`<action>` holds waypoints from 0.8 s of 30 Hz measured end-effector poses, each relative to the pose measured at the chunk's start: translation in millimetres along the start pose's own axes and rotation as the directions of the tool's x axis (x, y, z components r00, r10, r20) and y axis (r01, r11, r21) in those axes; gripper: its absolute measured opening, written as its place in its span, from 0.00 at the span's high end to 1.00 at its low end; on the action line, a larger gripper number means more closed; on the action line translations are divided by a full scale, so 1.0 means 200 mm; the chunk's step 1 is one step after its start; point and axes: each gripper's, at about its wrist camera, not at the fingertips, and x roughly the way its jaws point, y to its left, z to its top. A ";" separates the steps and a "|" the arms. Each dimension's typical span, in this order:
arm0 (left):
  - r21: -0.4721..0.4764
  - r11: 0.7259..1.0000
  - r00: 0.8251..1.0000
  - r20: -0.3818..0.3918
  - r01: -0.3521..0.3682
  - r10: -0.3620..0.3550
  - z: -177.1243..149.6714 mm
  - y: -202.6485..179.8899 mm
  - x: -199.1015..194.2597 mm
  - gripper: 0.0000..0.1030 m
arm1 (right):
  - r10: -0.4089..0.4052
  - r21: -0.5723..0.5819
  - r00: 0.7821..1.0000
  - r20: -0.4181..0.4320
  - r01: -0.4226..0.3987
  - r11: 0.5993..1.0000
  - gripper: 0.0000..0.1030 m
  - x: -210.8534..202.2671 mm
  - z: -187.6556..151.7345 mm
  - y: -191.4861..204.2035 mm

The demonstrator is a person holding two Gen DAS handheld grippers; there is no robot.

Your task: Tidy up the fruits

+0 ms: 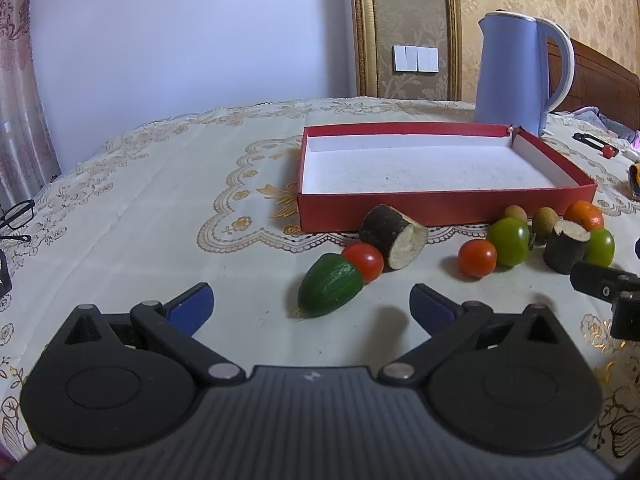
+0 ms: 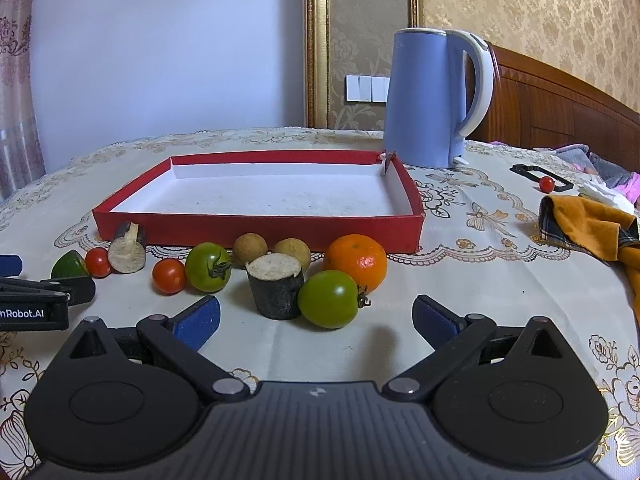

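Note:
An empty red tray [image 1: 440,210] [image 2: 256,228] with a white floor sits on the table. Fruits lie in a row before it: a cucumber end [image 1: 330,290] [image 2: 69,266], red tomatoes [image 1: 364,261] [image 1: 477,258] [image 2: 169,275], two dark cane pieces [image 1: 390,234] [image 2: 276,286], green tomatoes [image 1: 509,241] [image 2: 329,298] [image 2: 208,266], two longans [image 2: 250,248] and an orange [image 2: 356,260]. My left gripper [image 1: 311,306] is open, just short of the cucumber end. My right gripper [image 2: 316,320] is open around the nearest green tomato.
A blue kettle [image 1: 516,72] [image 2: 432,96] stands behind the tray's right corner. An orange cloth [image 2: 592,224], a black frame [image 2: 540,176] and a small red tomato [image 2: 546,184] lie at the right. Glasses [image 1: 16,216] lie at the left edge.

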 end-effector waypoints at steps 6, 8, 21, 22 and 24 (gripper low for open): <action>0.018 1.000 1.000 0.017 -0.003 0.003 0.01 0.02 -0.01 0.00 | 0.003 0.005 1.000 -0.003 -0.003 1.000 0.00 0.00 0.00 0.00; 0.019 1.000 1.000 0.020 0.000 0.000 0.02 0.02 -0.01 0.00 | 0.003 0.006 1.000 -0.002 -0.002 1.000 0.00 0.00 0.00 0.00; 0.036 0.999 1.000 0.010 -0.001 0.000 0.01 0.00 -0.02 0.00 | 0.000 0.001 1.000 -0.001 0.000 1.000 0.00 0.00 0.00 0.00; 0.042 0.999 1.000 0.013 -0.003 0.002 0.01 0.00 -0.02 0.00 | -0.001 0.002 1.000 -0.001 0.001 1.000 0.00 0.00 0.00 0.00; 0.042 0.999 1.000 0.013 -0.004 0.003 0.01 0.00 -0.02 0.00 | -0.002 0.002 1.000 -0.001 0.002 1.000 0.00 0.00 0.00 0.00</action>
